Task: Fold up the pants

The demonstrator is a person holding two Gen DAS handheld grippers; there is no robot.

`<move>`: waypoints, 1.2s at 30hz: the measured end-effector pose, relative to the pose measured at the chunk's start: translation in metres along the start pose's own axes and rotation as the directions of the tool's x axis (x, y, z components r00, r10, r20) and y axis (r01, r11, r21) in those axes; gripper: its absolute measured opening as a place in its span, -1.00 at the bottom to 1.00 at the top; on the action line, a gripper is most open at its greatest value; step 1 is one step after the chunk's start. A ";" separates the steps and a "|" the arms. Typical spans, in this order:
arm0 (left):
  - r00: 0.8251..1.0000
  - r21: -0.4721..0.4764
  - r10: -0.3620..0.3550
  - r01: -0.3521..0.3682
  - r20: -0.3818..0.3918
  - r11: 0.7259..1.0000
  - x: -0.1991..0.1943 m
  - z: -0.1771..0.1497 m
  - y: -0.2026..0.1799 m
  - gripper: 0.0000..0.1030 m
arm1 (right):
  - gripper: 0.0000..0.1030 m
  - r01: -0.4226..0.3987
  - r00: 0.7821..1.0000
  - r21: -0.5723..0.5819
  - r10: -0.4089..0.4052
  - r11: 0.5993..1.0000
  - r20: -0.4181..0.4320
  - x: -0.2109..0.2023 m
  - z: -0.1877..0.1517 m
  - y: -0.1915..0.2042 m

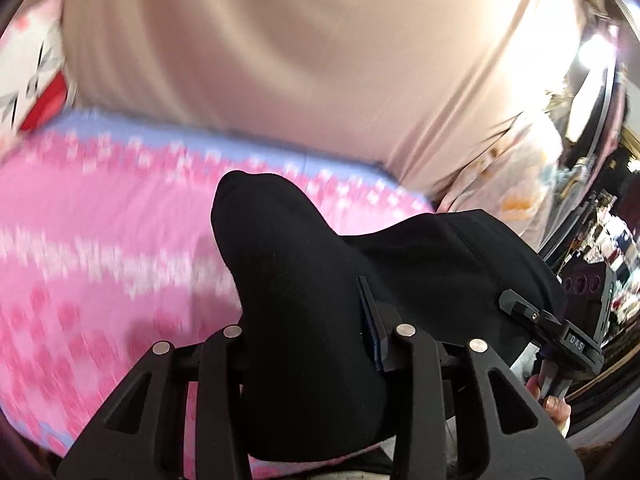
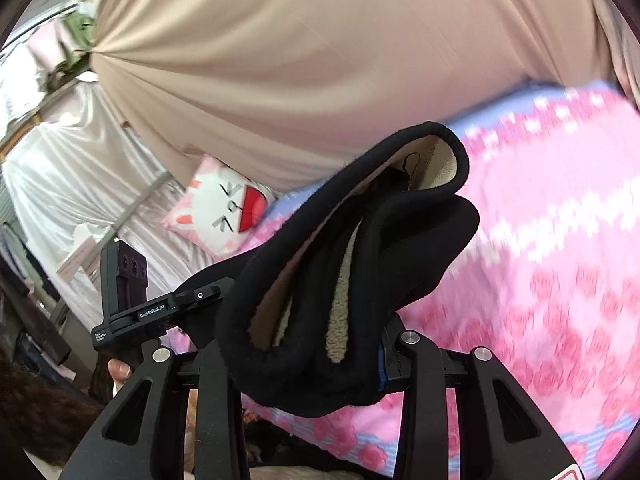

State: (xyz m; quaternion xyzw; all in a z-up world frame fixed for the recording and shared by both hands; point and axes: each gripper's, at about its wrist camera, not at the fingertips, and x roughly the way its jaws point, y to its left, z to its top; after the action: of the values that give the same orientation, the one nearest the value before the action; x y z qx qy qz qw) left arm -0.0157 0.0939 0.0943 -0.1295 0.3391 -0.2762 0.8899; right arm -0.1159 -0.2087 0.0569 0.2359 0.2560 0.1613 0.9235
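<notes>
Black fleece bunched right at our fingertips: we've got the pants (image 1: 304, 280) pinched in both tools, w/ the left gripper (image 1: 316, 344) clamped on a thick wad of the outer fabric and the right gripper (image 2: 320, 344) clamped on a stretch that looks like the waistband, cream sherpa lining showing inside the rolled black edge. Jaws on both sides are closed on cloth, not on each other; the wad fills the gap btwn the fingers.

We hold two spots along the same edge, prob so the garment hangs or spreads btwn them and can be laid flat; each wrist view shows the other tool just beside it, so our hands are close together and the cloth btwn them is slack, not stretched. In the right view the waistband gapes open, which suggests the pants aren't aligned yet, so folding is at an early stage imo.

Below and beyond the pants lies the pink rose-print blanket (image 2: 560, 280) w/ a lilac border, our likely laying surface; the pants seem lifted off it, though we can't tell if a trailing part touches. Farther back a cat-face pillow (image 2: 224, 208) sits near the blanket's far edge, well clear of the work. Behind all that hangs a beige curtain (image 2: 300, 60). Blur on the blanket says we're mid-swing.
</notes>
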 end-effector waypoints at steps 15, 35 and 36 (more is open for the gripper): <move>0.941 0.201 -0.037 -0.033 0.337 0.979 0.009 0.130 -0.028 -0.31 | -0.32 -0.027 0.959 -0.264 0.100 0.964 0.267 0.008 0.141 0.030; 0.964 -0.179 0.264 -0.256 0.021 0.950 0.215 0.090 0.177 0.23 | 0.53 0.279 0.956 0.176 -0.256 0.944 -0.145 0.200 0.115 -0.231; 0.943 -0.131 0.327 -0.317 0.061 0.939 0.193 0.096 0.168 0.29 | 0.63 0.294 0.954 0.169 -0.278 0.941 -0.115 0.185 0.116 -0.227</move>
State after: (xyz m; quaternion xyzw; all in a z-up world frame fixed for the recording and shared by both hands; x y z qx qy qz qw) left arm 0.2360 0.1227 -0.0077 -0.1365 0.3348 -0.1004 0.9269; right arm 0.1391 -0.3626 -0.0464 0.2733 0.3426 0.0114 0.8988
